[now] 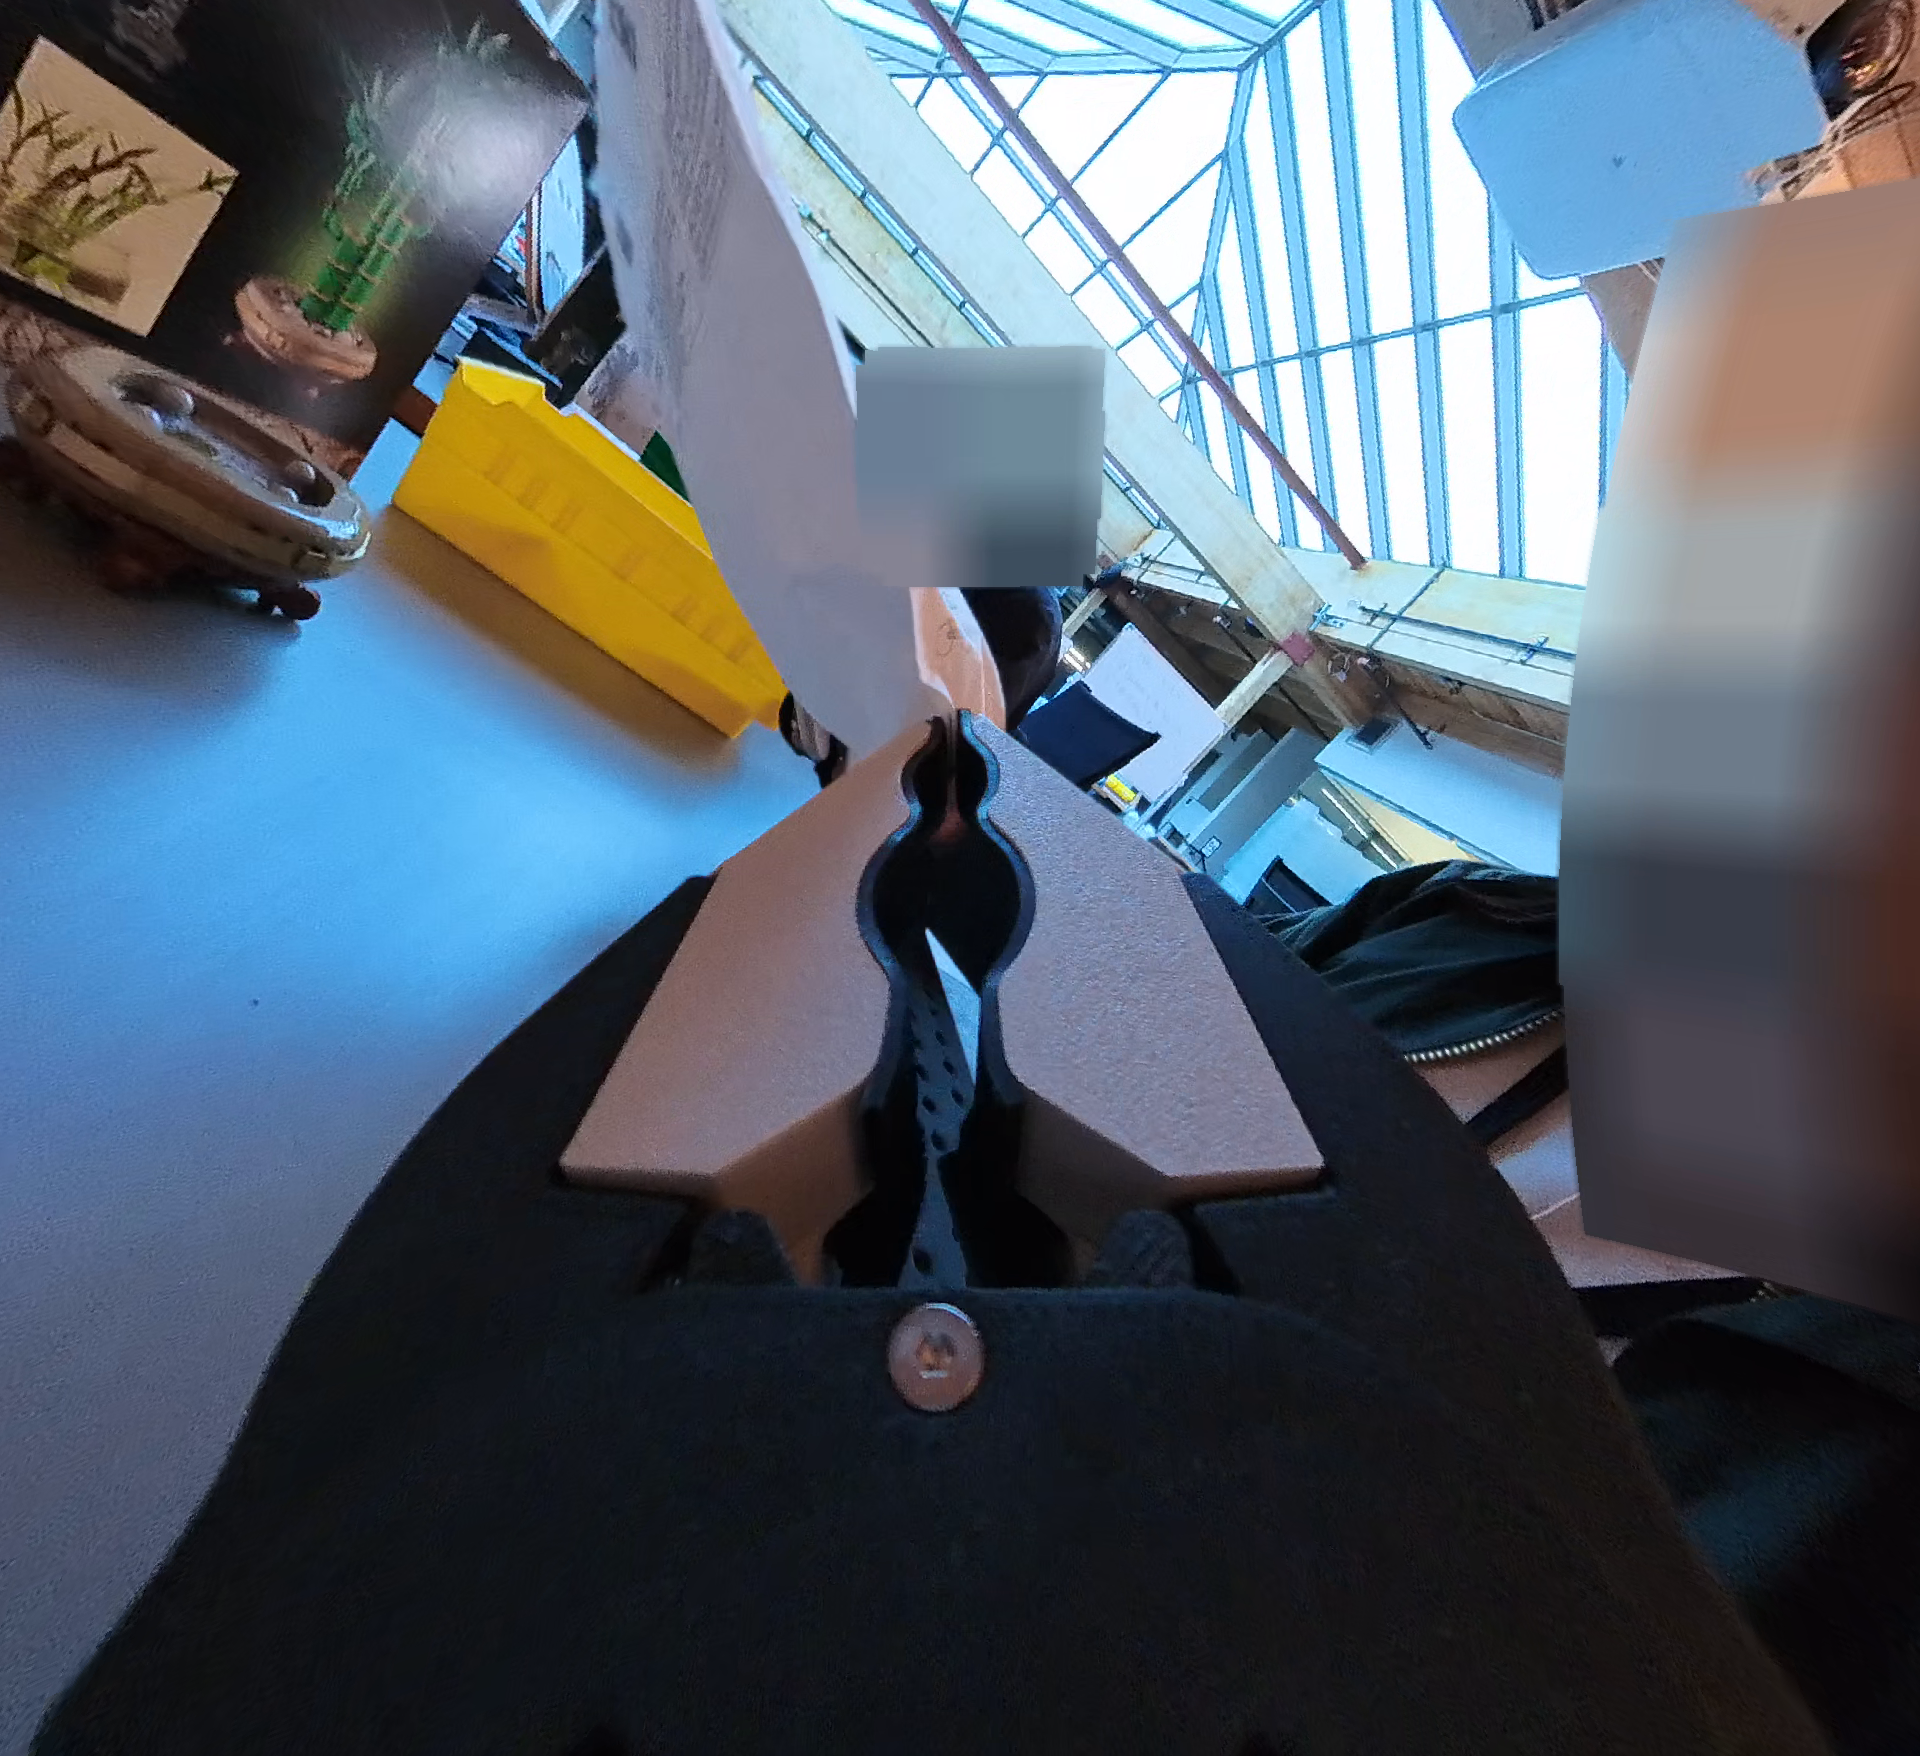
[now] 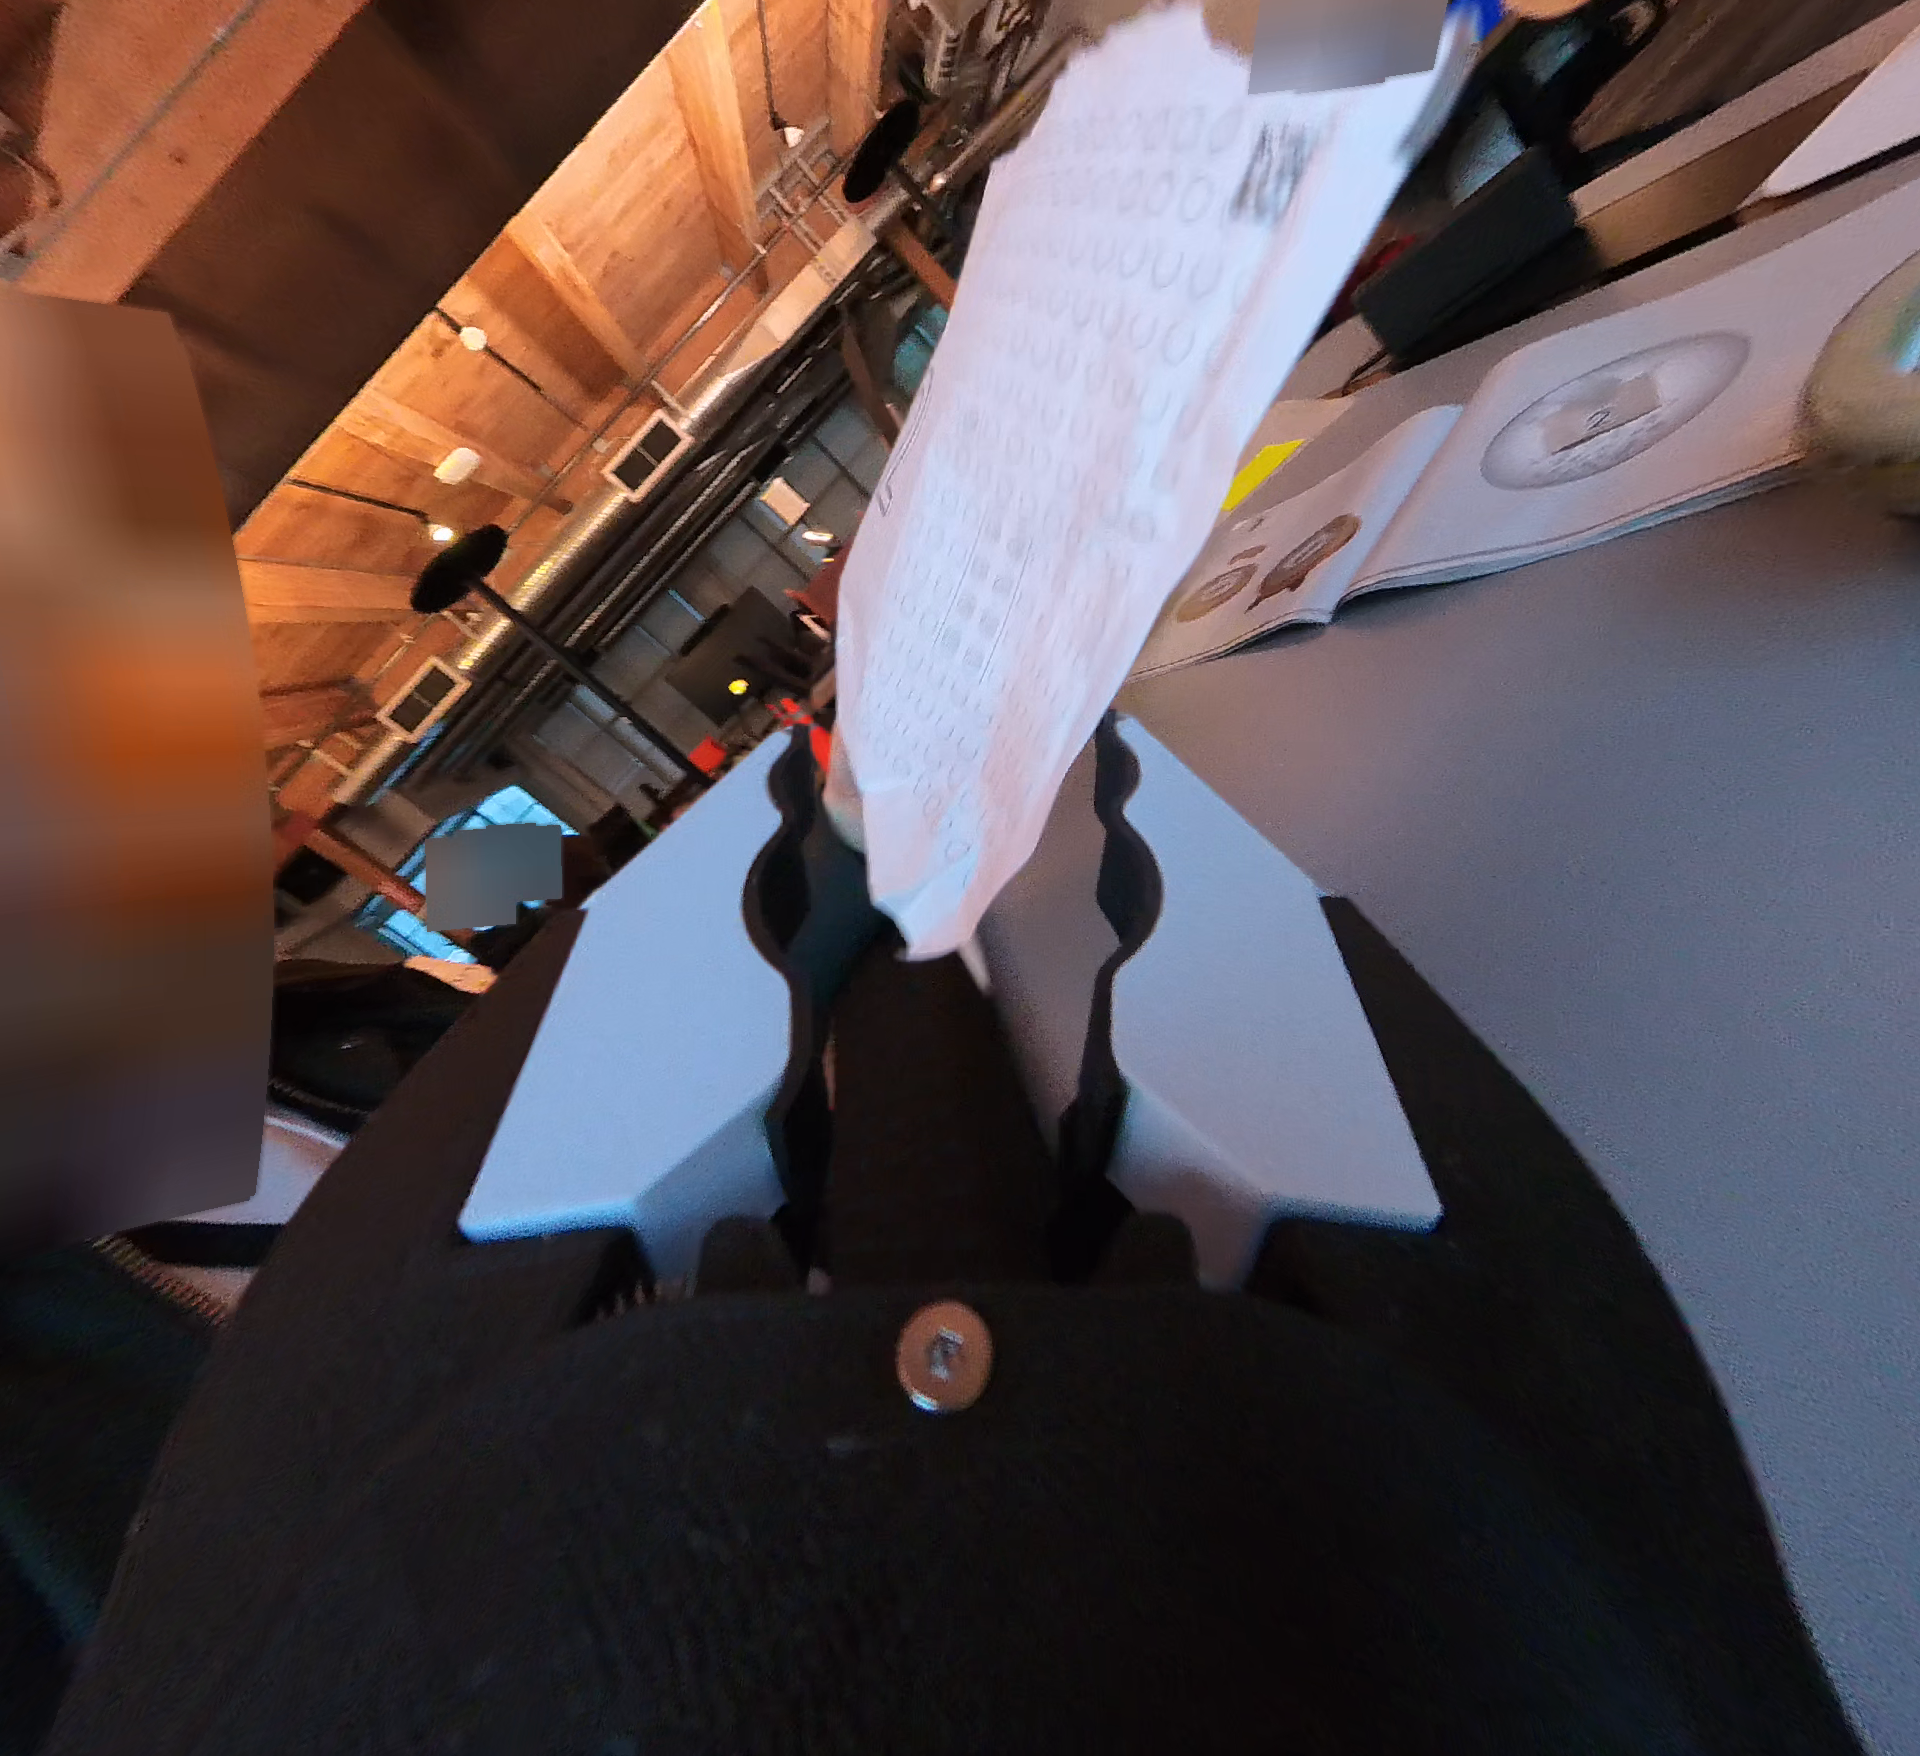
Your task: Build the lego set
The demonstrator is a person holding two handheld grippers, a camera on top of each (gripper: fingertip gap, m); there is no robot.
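1. Two tongs are working on one paper bag of lego parts, which is being held up off the table (image 1: 260, 875). Entries run left to right.
2. Lego box (image 1: 260, 96), dark with a plant picture, is standing at the far left behind a round, partly built base (image 1: 177, 480).
3. Yellow bin (image 1: 582, 543) is lying on the table just right of the base.
4. Paper bag (image 1: 727, 304), white, is rising from the left tongs (image 1: 951, 730). Its long axis is running up and leftward away from the tips.
5. Left tongs are pinching the bag's lower edge, with the fingers pressed nearly together around it.
6. Right tongs (image 2: 948, 740) are standing wide apart and gripping nothing.
7. Paper bag (image 2: 1039, 511), seen from the right wrist, is hanging with its lower corner dipping into the gap between the spread fingers. Its length is leaning up and to the right. Blur is hiding whether it is touching either finger.
8. Instruction booklet (image 2: 1507, 480) is lying open on the table (image 2: 1558, 823), to the right of the bag.
9. Judgement: the bag is already lying inside the right tongs' opening. Closing on that corner, opposite the left grip, is probably what opening the bag is calling for.
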